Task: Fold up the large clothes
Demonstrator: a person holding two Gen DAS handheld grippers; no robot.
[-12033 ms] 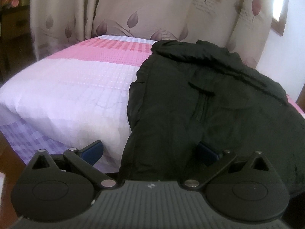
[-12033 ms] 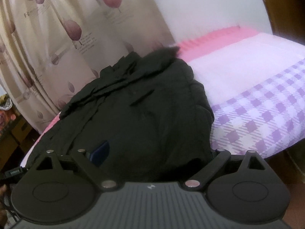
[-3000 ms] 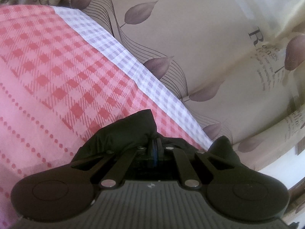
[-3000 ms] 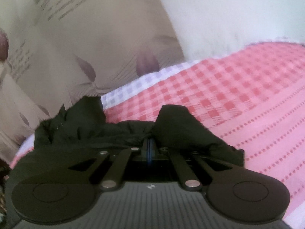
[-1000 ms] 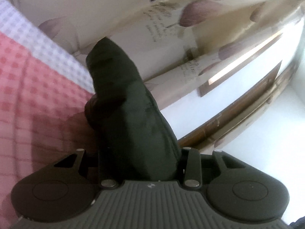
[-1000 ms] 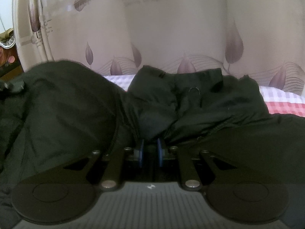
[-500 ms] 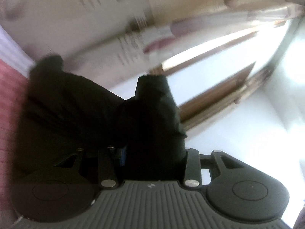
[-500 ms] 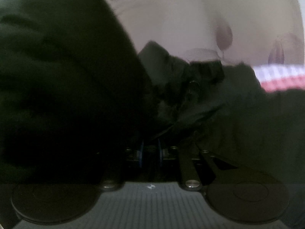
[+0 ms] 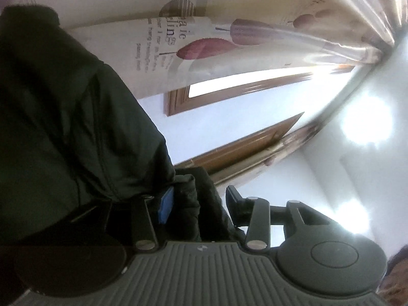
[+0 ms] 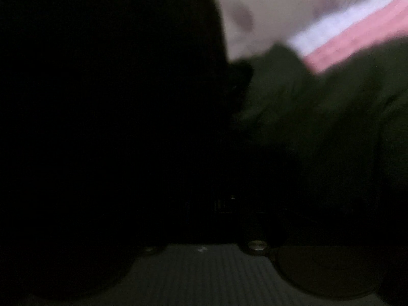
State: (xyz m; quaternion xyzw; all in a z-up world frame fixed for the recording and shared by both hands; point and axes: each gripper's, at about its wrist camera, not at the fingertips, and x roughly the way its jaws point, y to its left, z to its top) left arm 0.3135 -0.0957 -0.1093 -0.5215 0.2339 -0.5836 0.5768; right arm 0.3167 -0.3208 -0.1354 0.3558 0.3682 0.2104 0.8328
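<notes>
Black jacket [image 9: 63,127]: lifted beside curtain [image 9: 204,38], fold unfinished.
Left gripper [image 9: 197,204]: clamps jacket fold, just widened.
Right gripper: cannot tell, dark.

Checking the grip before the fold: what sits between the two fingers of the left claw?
A bunched fold of the dark jacket fills the gap in the left claw, between its blue-padded fingers. This shows in the left wrist view.
</notes>
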